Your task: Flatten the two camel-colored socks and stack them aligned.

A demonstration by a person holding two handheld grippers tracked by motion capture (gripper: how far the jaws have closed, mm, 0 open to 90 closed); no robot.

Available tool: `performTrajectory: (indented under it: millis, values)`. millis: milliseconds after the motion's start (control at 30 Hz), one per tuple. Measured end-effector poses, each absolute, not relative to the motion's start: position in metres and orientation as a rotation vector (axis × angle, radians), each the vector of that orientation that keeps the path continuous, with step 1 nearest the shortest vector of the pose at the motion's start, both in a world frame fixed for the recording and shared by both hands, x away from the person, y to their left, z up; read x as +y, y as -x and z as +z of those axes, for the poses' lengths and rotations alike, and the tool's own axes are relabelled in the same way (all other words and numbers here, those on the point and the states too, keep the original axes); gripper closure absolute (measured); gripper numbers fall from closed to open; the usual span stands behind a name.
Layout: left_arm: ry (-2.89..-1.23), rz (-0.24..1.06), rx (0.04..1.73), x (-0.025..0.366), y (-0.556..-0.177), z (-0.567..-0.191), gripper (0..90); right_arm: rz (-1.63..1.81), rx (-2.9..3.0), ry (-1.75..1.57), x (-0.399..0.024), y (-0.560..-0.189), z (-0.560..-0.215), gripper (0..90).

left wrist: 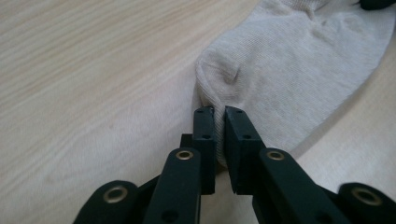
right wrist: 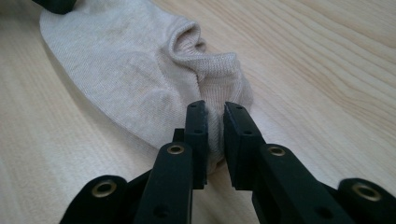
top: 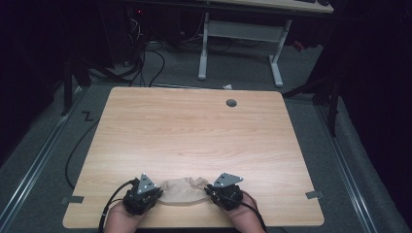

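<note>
beige sock (top: 182, 191) flat on table (top: 194, 131), each end pinched between left gripper (left wrist: 219, 114) and right gripper (right wrist: 214, 109) fingers

Knitted cloth sock (left wrist: 299, 70) on matt wood-grain table (top: 194, 131).

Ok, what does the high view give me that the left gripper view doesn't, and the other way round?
High view alone: the whole wooden table with its cable hole, the floor around it, the white desk frame beyond, and both hands, with the right gripper at the sock's other end. Left gripper view alone: the left gripper closed on a fold of fabric at the sock's rounded end, plus the knit texture. Both share: the beige sock lying flat on the tabletop, held by the left gripper.
</note>
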State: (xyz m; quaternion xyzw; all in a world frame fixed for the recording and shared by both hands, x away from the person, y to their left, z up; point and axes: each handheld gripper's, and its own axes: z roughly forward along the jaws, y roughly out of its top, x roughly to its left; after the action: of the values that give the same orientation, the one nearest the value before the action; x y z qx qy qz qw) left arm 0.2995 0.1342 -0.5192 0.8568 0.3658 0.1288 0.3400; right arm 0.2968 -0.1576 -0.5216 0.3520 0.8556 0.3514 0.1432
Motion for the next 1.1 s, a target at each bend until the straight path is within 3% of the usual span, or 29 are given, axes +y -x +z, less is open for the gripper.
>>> performTrajectory:
  millis: [267,467,900,1100]
  values:
    - [-2.157,0.379,0.938,0.136,-0.305,-0.511,61.7,1.124,2.402,-1.078,-0.171,-0.302,-0.515,69.8]
    - [-2.104,0.406,0.932,0.146,-0.313,-0.506,53.6,1.168,2.320,-1.111,-0.185,-0.307,-0.507,65.3]
    - [-2.019,0.518,1.075,0.191,-0.340,-0.504,44.7,1.093,2.166,-1.231,-0.226,-0.330,-0.511,56.1]
    - [-1.993,0.563,1.209,0.230,-0.368,-0.511,42.8,1.005,2.051,-1.323,-0.264,-0.336,-0.515,53.2]
